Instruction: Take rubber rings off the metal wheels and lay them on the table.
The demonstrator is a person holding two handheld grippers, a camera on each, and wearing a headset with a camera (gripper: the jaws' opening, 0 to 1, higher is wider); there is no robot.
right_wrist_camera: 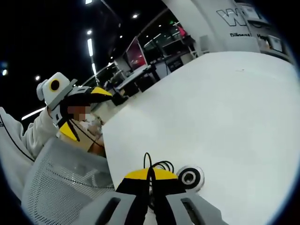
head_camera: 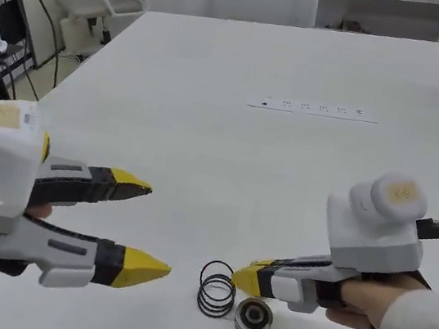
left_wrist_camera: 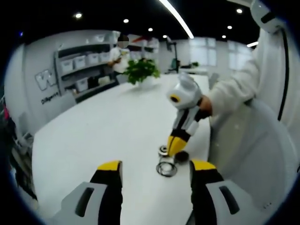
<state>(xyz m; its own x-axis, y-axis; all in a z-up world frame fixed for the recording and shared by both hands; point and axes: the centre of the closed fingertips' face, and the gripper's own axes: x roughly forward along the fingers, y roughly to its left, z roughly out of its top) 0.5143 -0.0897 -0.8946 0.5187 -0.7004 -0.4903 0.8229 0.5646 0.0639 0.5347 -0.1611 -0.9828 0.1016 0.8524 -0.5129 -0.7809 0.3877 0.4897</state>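
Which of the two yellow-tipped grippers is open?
The left gripper: its jaws stand wide apart with nothing between. The right gripper is pinched shut on a thin black rubber ring beside the metal wheel.

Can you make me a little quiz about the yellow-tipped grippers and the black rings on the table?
1. True or false: the metal wheel lies on the white table.
2. Pick one. The right gripper is shut on: A) the metal wheel, B) a black rubber ring, C) nothing at all.
3. Fill the gap: the left gripper is ____ and holds nothing.

Key: 1 true. 2 B. 3 open.
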